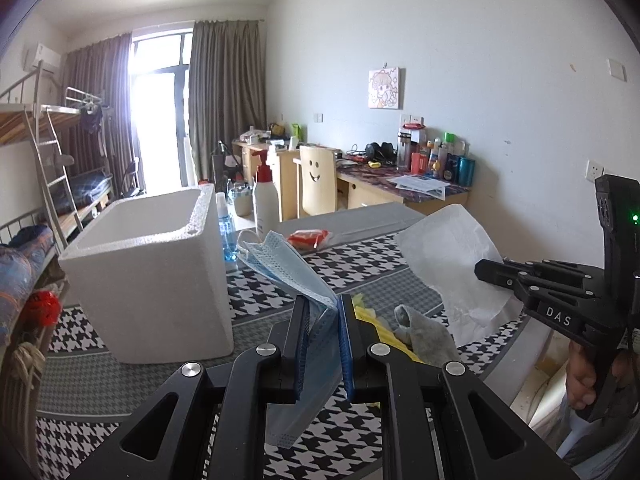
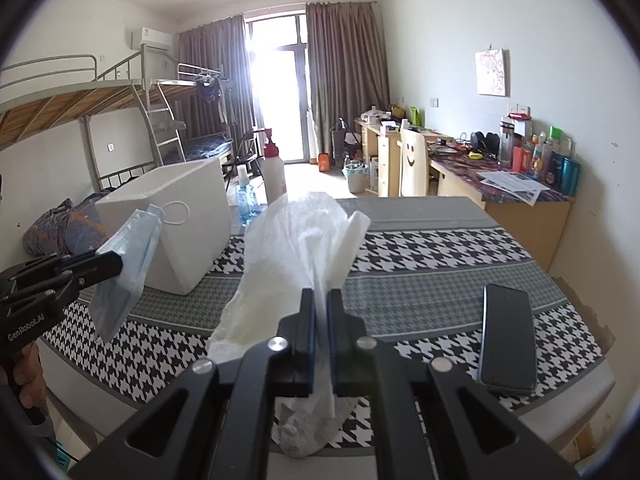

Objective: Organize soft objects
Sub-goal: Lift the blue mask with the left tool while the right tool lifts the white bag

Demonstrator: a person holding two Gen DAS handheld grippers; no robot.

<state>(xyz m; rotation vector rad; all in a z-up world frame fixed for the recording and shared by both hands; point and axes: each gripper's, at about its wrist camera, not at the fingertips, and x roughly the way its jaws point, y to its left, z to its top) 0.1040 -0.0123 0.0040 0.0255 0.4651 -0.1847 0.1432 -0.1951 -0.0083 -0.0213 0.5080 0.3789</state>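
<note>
My left gripper [image 1: 323, 304] is shut on a blue face mask [image 1: 280, 268], lifted above the houndstooth tablecloth [image 1: 352, 256]. The mask [image 2: 128, 260] and the left gripper [image 2: 116, 262] also show at the left of the right wrist view. My right gripper [image 2: 319, 300] is shut on a white translucent plastic bag [image 2: 288, 248] holding white sheets, raised over the table; that bag [image 1: 452, 256] appears beside the right gripper [image 1: 480, 270] in the left wrist view. An open white foam box [image 1: 148, 268] stands at the left. A grey cloth [image 1: 424, 332] and something yellow [image 1: 384, 328] lie below the left gripper.
A dark phone [image 2: 506, 340] lies on the table's right side. A red packet [image 1: 308, 237] rests at the far edge, with a spray bottle [image 1: 265, 196] and a water bottle [image 1: 226, 236] behind the box. A bunk bed stands left, desks along the right wall.
</note>
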